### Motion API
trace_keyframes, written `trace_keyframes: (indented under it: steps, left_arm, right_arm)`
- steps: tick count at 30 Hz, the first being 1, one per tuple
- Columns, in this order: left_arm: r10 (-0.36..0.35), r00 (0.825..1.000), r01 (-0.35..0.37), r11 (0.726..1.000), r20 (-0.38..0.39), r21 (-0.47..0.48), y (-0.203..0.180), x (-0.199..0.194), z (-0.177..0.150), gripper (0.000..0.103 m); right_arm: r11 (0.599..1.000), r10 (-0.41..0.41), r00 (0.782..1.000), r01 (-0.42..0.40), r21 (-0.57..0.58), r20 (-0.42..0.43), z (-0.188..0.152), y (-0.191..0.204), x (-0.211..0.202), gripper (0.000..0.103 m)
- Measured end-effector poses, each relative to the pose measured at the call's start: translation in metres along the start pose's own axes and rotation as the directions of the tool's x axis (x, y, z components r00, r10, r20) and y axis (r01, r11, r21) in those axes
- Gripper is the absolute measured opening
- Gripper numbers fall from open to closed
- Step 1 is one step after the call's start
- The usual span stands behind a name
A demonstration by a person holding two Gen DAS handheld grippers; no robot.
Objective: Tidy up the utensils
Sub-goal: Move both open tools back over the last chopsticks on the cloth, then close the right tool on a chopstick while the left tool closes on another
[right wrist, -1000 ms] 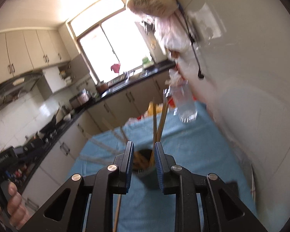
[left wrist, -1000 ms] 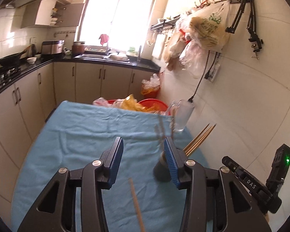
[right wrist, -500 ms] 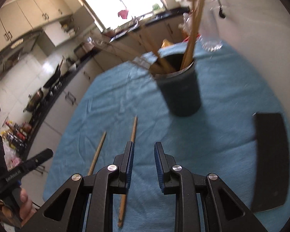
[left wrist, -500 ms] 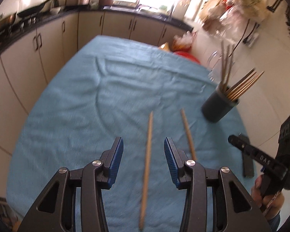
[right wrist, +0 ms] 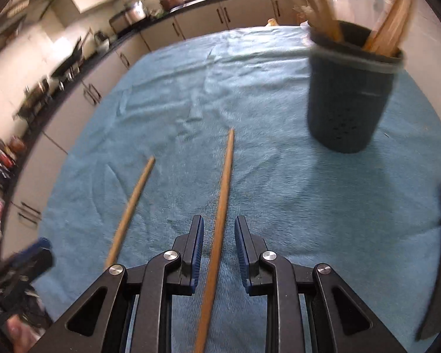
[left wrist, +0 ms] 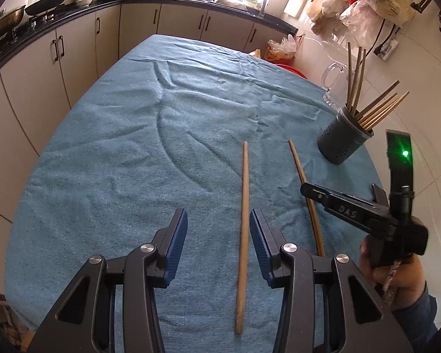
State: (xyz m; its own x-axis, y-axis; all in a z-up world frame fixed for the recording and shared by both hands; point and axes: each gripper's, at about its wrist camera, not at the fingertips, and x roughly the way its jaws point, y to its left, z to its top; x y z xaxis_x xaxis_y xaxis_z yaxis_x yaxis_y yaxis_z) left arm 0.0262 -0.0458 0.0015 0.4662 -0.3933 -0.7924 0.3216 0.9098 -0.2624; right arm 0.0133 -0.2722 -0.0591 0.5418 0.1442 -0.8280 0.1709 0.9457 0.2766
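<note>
Over the blue cloth (left wrist: 108,153) both grippers gape, the left gripper (left wrist: 218,244) astride the near end of one chopstick (left wrist: 244,194), the right gripper (right wrist: 219,251) astride the other chopstick (right wrist: 220,194), with the dark holder (left wrist: 342,141) of sticks standing beyond them.

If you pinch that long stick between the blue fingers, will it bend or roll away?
The chopstick looks like straight wood, so probably stiff. It seems round and thin, so a nudge might roll it, though the towel-like blue cloth likely slows that. It probably weighs little.
</note>
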Motion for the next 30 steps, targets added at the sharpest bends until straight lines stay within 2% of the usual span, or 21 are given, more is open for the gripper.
trace_keyframes:
  steps: [1, 4, 11, 16, 21, 22, 24, 27, 30]
  left_arm:
    - [0.000, 1.000, 0.000, 1.000, 0.000, -0.001, 0.001, 0.000, 0.000, 0.042]
    - [0.000, 1.000, 0.000, 1.000, -0.002, -0.008, 0.005, 0.001, 0.001, 0.042]
    - [-0.006, 1.000, 0.006, 1.000, -0.025, -0.006, 0.005, 0.011, 0.006, 0.042]
    - [-0.009, 0.999, 0.008, 1.000, -0.042, -0.008, 0.002, 0.020, 0.007, 0.042]
    - [-0.003, 0.998, 0.003, 1.000, -0.062, 0.006, -0.001, 0.025, 0.008, 0.042]
    - [-0.003, 0.998, 0.003, 1.000, -0.067, 0.010, -0.002, 0.026, 0.008, 0.042]
    - [-0.005, 0.997, 0.006, 1.000, -0.077, 0.015, -0.003, 0.030, 0.010, 0.042]
    - [-0.004, 0.995, 0.007, 0.999, -0.095, 0.035, -0.011, 0.038, 0.015, 0.042]
    - [0.003, 0.991, 0.007, 0.997, -0.131, 0.082, -0.025, 0.054, 0.021, 0.042]
  right_arm:
    - [1.000, -0.014, 1.000, 0.014, -0.004, 0.011, -0.001, 0.001, 0.001, 0.022]
    - [0.998, -0.038, 0.999, 0.038, -0.041, 0.012, -0.003, 0.007, 0.002, 0.009]
    - [0.994, -0.027, 0.996, 0.019, -0.106, -0.080, -0.018, 0.012, -0.010, 0.009]
    - [0.989, -0.057, 0.997, 0.049, -0.142, -0.053, -0.009, 0.017, -0.014, 0.020]
    - [0.992, -0.044, 0.996, 0.034, -0.122, -0.078, 0.006, 0.017, 0.003, 0.020]
    - [0.992, -0.044, 0.995, 0.033, -0.118, -0.095, 0.007, 0.017, 0.008, 0.019]
    - [0.992, -0.057, 0.995, 0.047, -0.120, -0.079, 0.007, 0.018, 0.008, 0.009]
    - [0.995, -0.025, 0.996, 0.017, -0.095, -0.080, 0.006, 0.012, 0.006, 0.007]
    - [0.995, -0.025, 0.999, 0.021, -0.094, -0.041, 0.000, 0.009, -0.008, 0.007]
